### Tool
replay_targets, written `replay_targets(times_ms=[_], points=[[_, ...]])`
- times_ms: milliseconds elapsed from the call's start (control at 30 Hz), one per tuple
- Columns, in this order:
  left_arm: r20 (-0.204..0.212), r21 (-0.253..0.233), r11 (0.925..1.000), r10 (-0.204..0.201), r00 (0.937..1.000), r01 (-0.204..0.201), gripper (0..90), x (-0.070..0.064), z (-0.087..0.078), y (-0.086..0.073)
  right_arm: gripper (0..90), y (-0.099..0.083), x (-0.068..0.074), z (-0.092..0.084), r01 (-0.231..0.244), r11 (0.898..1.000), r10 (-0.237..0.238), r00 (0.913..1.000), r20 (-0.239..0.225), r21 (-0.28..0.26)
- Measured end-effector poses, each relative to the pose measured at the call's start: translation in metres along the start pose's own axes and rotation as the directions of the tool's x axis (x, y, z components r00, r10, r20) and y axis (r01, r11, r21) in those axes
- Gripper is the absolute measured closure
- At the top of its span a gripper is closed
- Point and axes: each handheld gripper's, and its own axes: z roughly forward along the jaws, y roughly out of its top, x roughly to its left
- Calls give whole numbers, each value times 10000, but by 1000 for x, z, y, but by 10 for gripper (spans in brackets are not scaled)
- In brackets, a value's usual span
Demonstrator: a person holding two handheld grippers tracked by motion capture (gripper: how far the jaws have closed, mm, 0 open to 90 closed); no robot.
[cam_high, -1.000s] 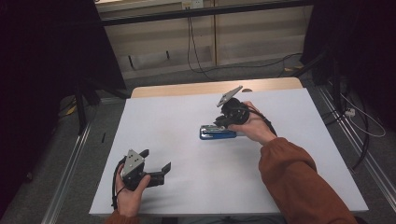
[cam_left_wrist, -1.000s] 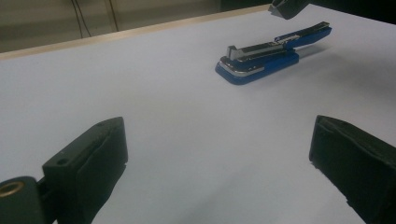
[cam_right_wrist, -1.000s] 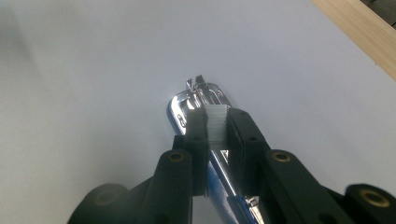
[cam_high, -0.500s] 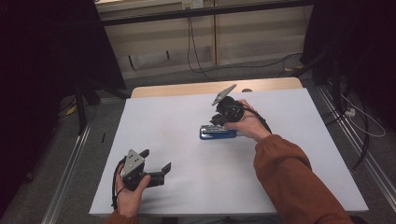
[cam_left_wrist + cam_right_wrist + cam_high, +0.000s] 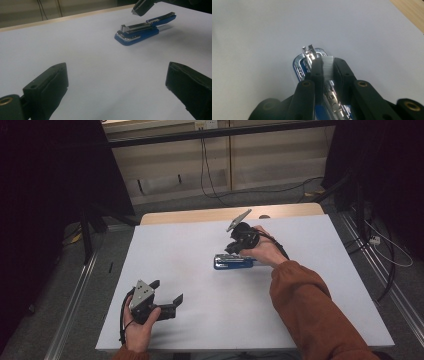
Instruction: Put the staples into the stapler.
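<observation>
Change: right gripper [image 5: 231,249] sits slightly nearer the stapler's front end than a second ago; left gripper [image 5: 165,296] holds its earlier place.
Right gripper: jaws nearly closed on a strip of staples [image 5: 328,67], pads pressing its two sides; the strip hangs just above the stapler.
Staples: silver block, upright between the jaws, over the open magazine.
Stapler [image 5: 233,262]: blue, lying flat on the sheet [image 5: 200,255] near its middle; top arm raised, metal magazine exposed.
Left gripper: jaws wide apart, nothing between them; rests on the sheet, well apart from the stapler, toward the person's near-left corner, pointing at the stapler.
Sheet: white, covers the table [image 5: 200,214]; a wooden strip shows beyond the stapler at the far edge.
Right sleeve [image 5: 310,310]: rust-coloured, reaching in from the near side of the stapler.
</observation>
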Motion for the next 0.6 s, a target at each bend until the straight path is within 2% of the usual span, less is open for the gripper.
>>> replay_targets(times_ms=[300, 467, 600], points=[[4, -31, 10000, -20, 10000, 20, 46, 1, 0, 0, 793, 2, -4, 9, 9, 10000, -9, 9999, -141, 35], [-54, -14, 10000, 31, 10000, -31, 46, 0, 0, 0, 792, 1, -6, 11, 166, 9998, -168, 9996, -236, -85], [1, -33, 10000, 40, 10000, -40, 46, -1, 0, 0, 792, -1, -9, 13, 348, 9994, -347, 9991, -250, 33]])
